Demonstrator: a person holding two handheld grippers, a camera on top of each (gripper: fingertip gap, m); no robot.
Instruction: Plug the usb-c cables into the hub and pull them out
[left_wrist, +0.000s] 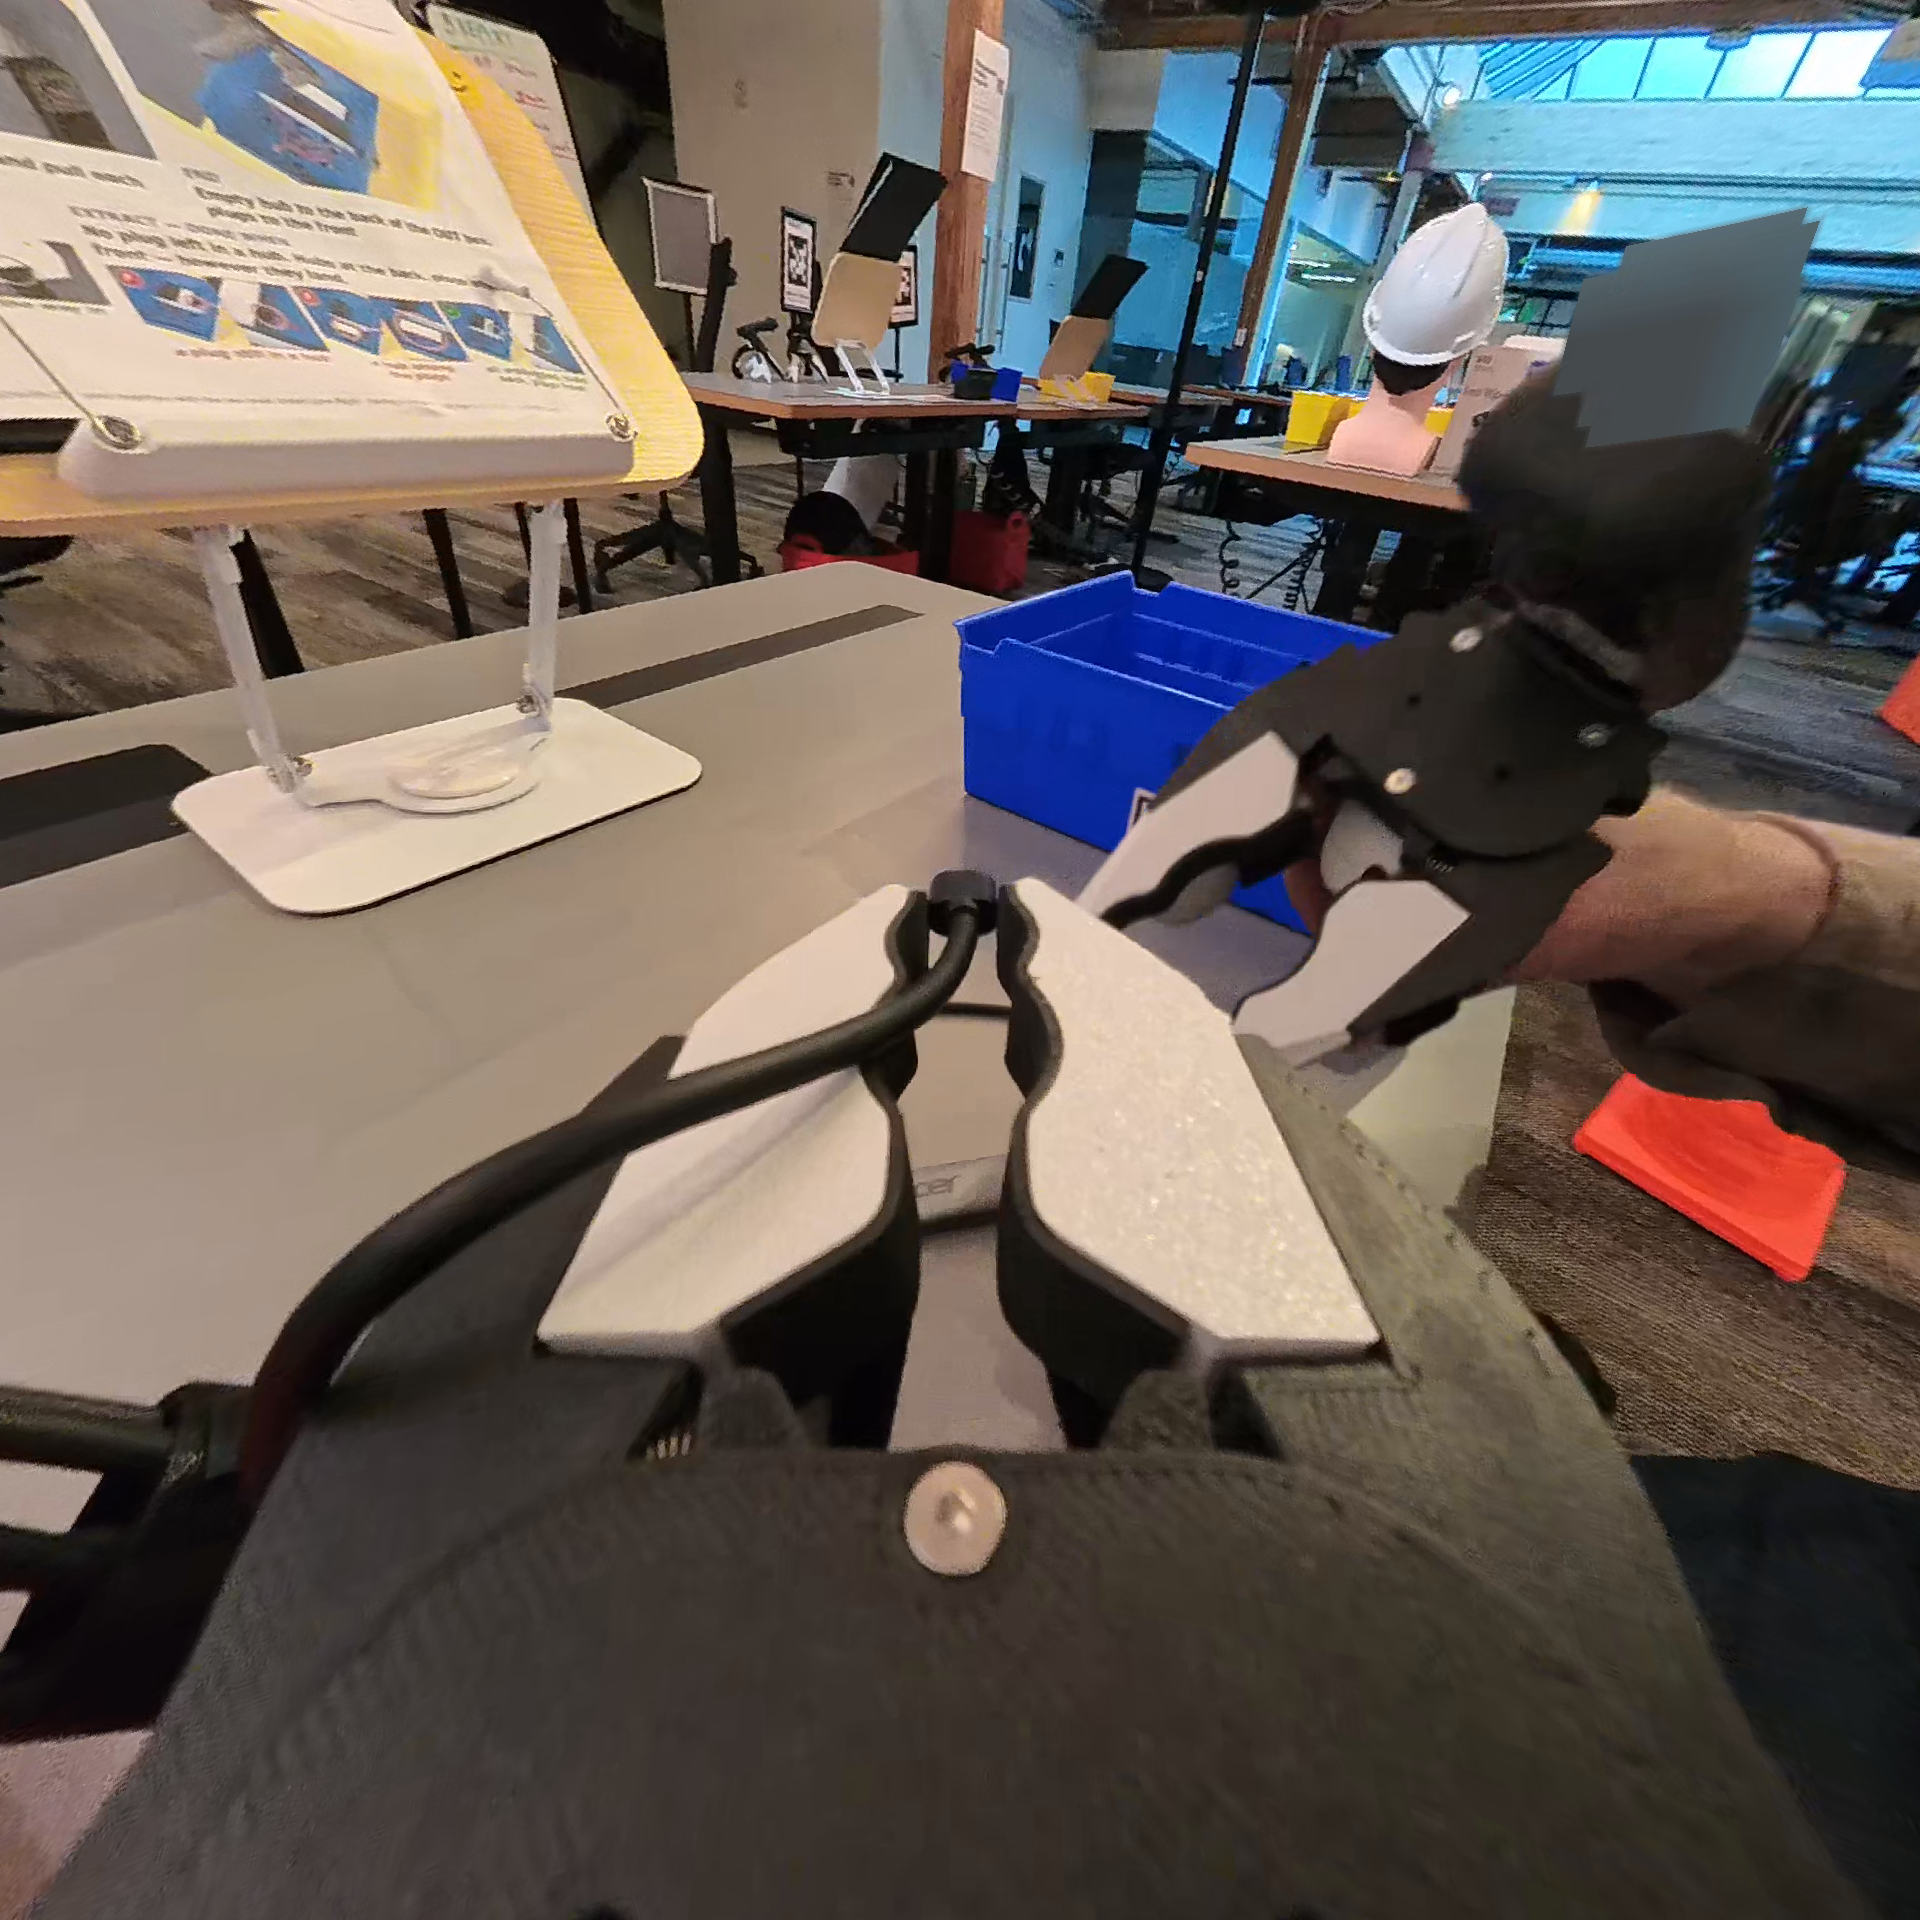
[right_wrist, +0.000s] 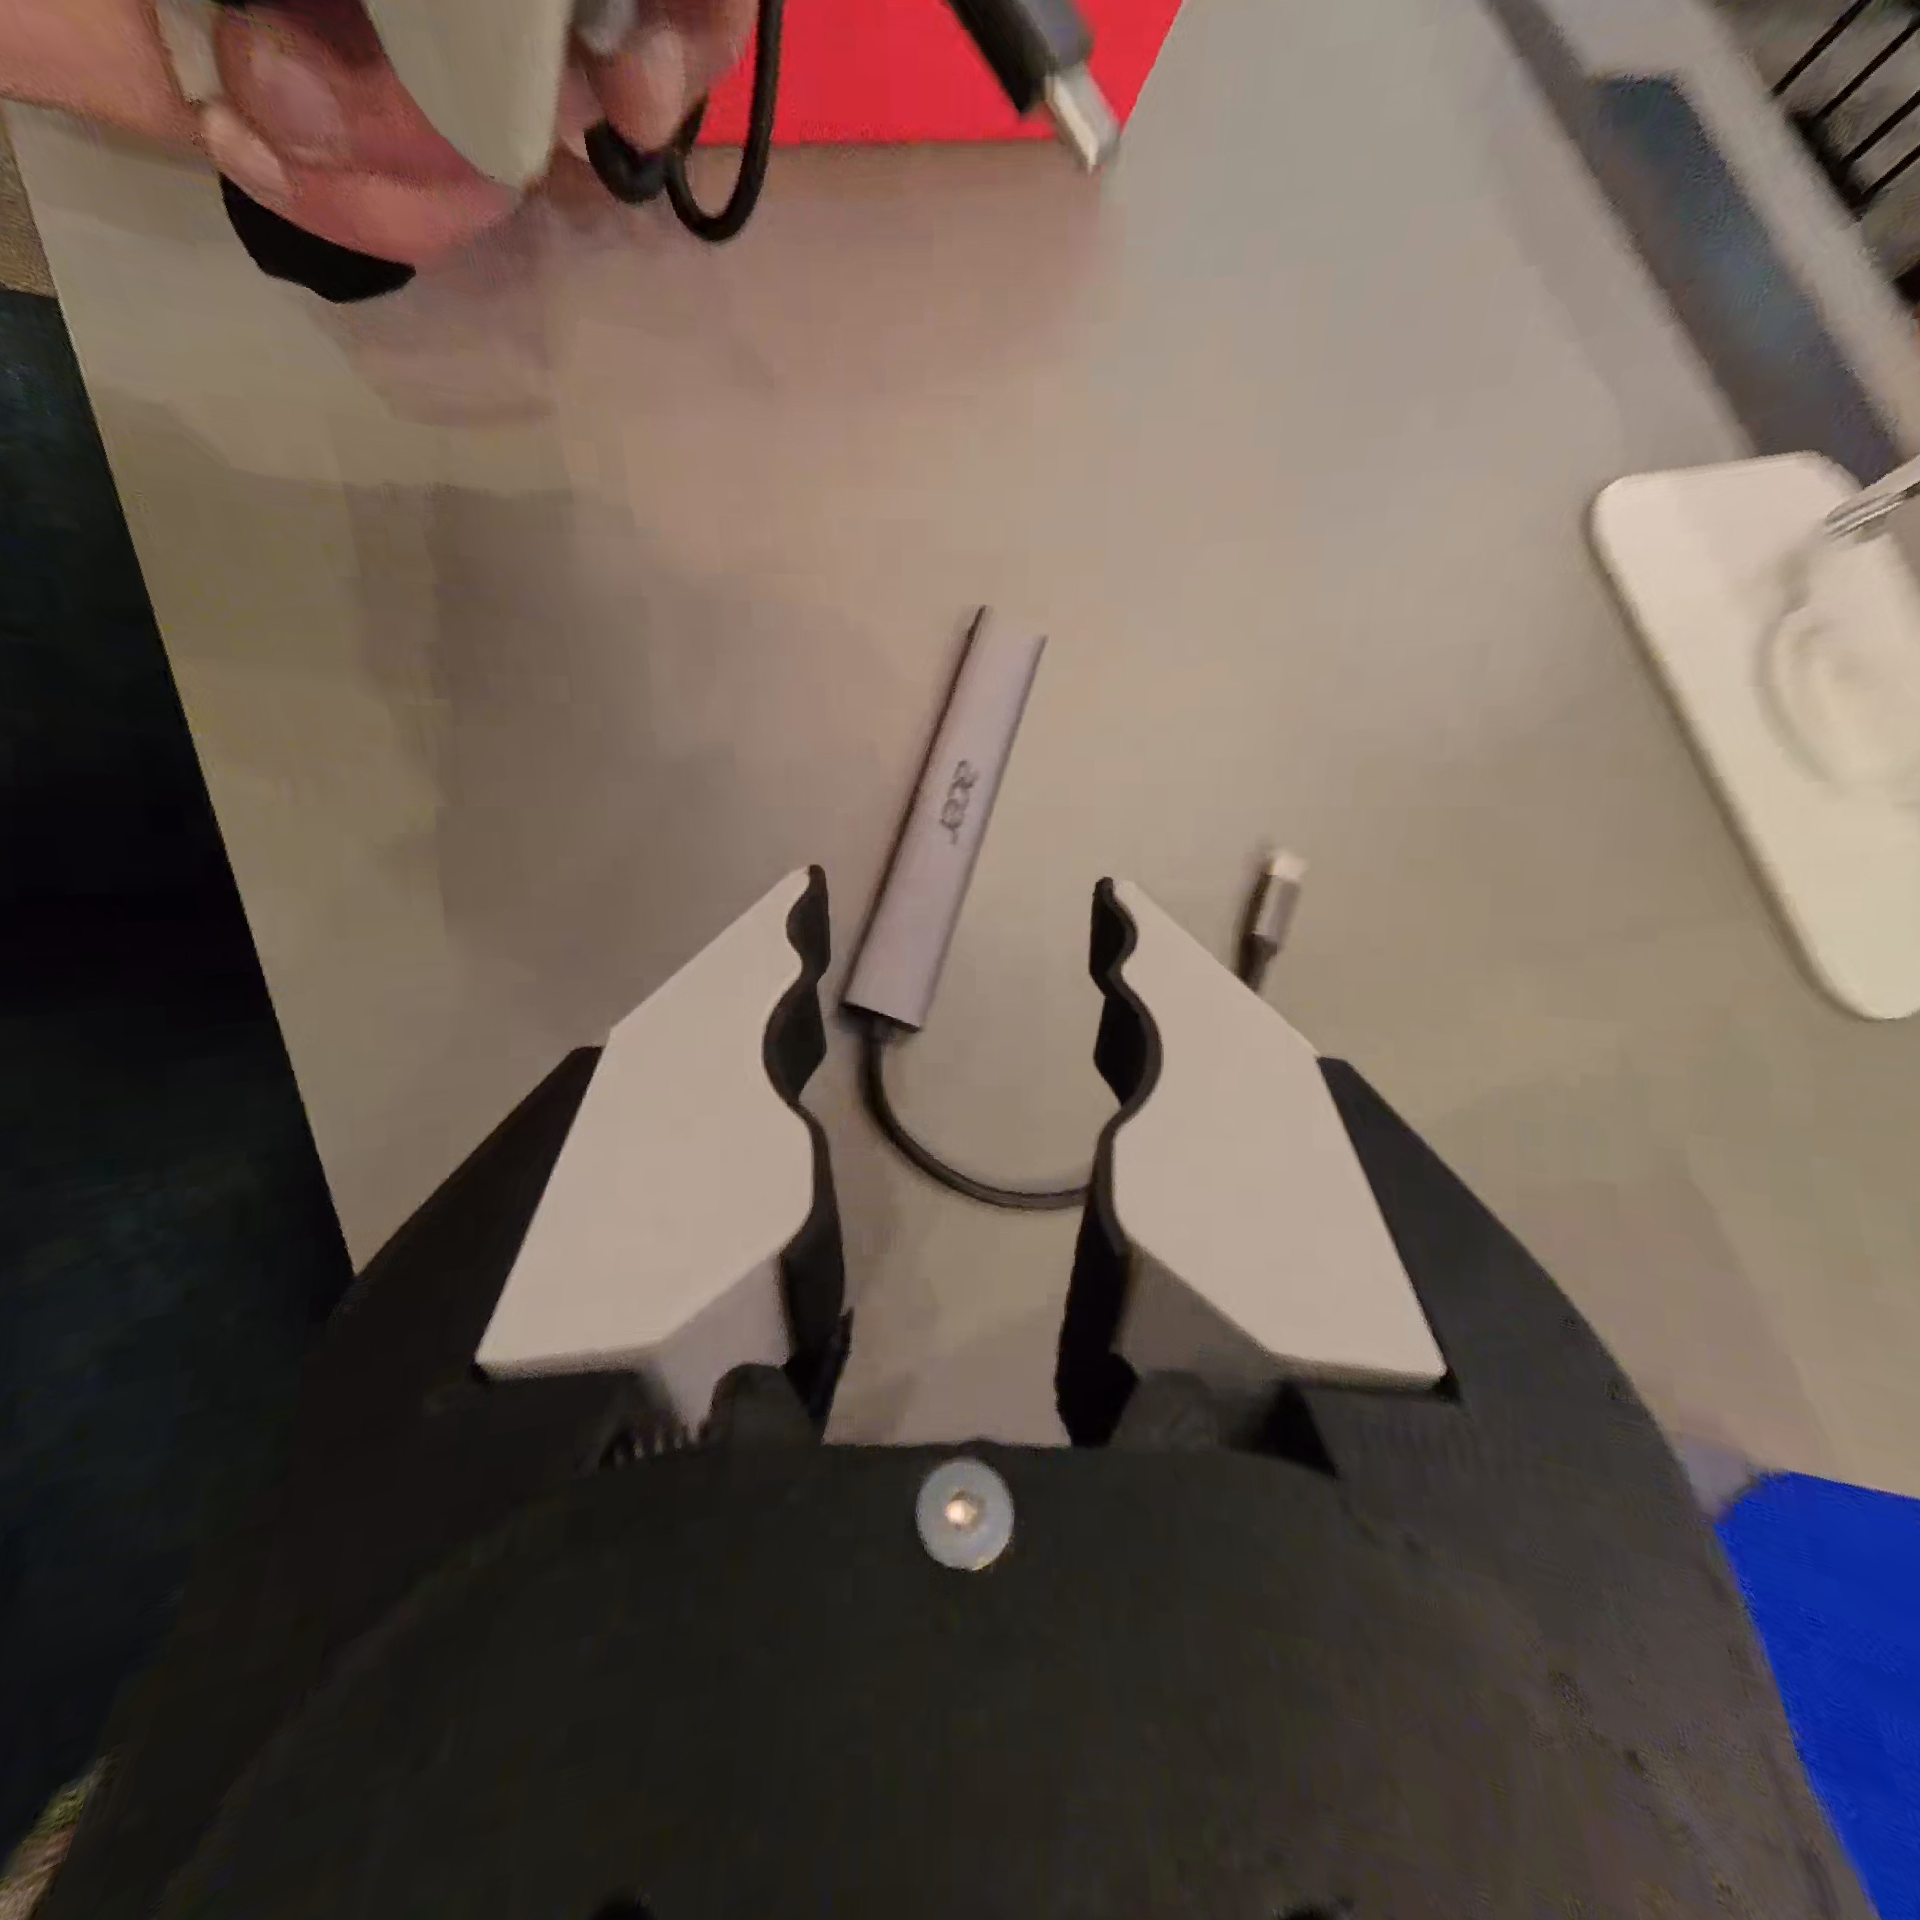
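My left gripper (left_wrist: 961, 899) is shut on the black plug end of a black cable (left_wrist: 727, 1091) that trails back to the left. The grey hub (left_wrist: 951, 1179) shows dimly between its fingers, lower down. In the right wrist view the hub (right_wrist: 951, 810) lies flat on the grey table (right_wrist: 520, 623). Its own short cable (right_wrist: 966, 1184) curls to a silver plug (right_wrist: 1273, 904) on the table. My right gripper (right_wrist: 958, 888) is open and empty above the hub's near end. It also shows in the left wrist view (left_wrist: 1174, 966), close to the right of the left gripper.
A blue bin (left_wrist: 1081, 707) stands at the table's right rear. A white stand base (left_wrist: 436, 810) carries an instruction board (left_wrist: 312, 260) at the left. A red-orange object (left_wrist: 1714, 1174) lies on the floor. A hand (right_wrist: 343, 135), a cable loop (right_wrist: 707, 187) and a blurred plug (right_wrist: 1081, 114) show at the top. The tips of one gripper are about 11 cm away from the tips of the other.
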